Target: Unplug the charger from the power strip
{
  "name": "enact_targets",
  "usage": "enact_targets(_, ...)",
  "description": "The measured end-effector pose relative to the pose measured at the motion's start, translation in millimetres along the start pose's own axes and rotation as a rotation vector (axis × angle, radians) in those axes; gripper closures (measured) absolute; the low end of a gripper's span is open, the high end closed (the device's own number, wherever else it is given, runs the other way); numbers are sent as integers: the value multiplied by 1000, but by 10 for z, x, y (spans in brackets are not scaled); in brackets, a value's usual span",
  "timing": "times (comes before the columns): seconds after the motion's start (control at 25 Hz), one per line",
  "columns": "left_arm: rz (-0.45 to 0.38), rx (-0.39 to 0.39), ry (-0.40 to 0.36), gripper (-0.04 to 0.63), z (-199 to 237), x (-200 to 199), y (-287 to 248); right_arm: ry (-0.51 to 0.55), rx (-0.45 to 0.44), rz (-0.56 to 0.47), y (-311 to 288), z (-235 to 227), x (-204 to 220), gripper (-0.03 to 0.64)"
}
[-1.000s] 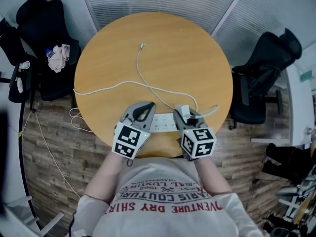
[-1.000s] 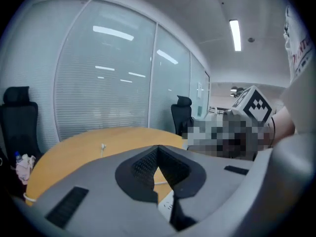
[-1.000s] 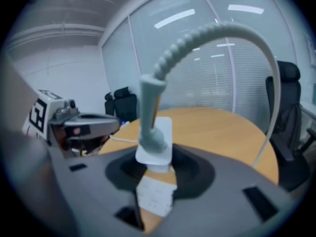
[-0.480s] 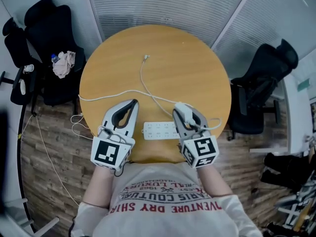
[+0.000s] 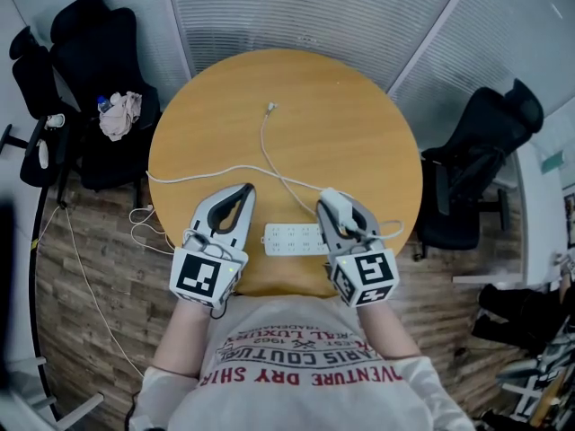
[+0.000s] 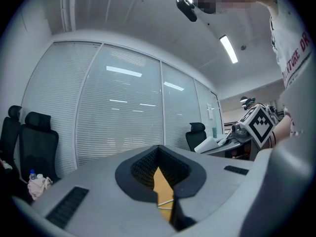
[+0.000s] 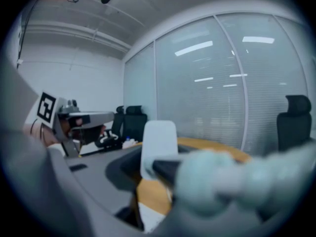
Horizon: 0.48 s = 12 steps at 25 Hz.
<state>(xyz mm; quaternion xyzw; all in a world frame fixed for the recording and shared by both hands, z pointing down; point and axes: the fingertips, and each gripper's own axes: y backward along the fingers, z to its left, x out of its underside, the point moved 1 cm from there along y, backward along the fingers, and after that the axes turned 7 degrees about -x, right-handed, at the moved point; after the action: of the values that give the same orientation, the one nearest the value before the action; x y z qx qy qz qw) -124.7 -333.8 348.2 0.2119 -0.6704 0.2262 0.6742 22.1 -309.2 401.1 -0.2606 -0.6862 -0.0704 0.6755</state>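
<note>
Charger (image 5: 333, 201) clamped in R gripper (image 5: 337, 207) jaws, clear of strip (image 5: 293, 238); L gripper (image 5: 241, 190) jaws closed, empty, held level beside strip.

Round wooden table (image 5: 359, 124), black office chairs (image 5: 90, 52) either side (blinds (image 5: 314, 7) behind), wood-plank floor (image 5: 54, 277).

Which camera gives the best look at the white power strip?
The head view: the power strip lies whole and unblocked on the table. The left gripper view misses it; the right gripper view shows only a blurred white scrap low down, perhaps its edge.
</note>
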Motion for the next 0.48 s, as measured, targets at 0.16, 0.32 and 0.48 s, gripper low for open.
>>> enact_targets(0.16,8,-5,13,563,50,66,-15,-1,3,-3,-25,31,-24,462)
enact_targets(0.32,2,12,7,563,36,68,-22,-1,8,-9,-29,46,-51,462)
enact_targets(0.48,0,18,16,563,-12,66,-18,-10,9,-5,-15,42,-24,462)
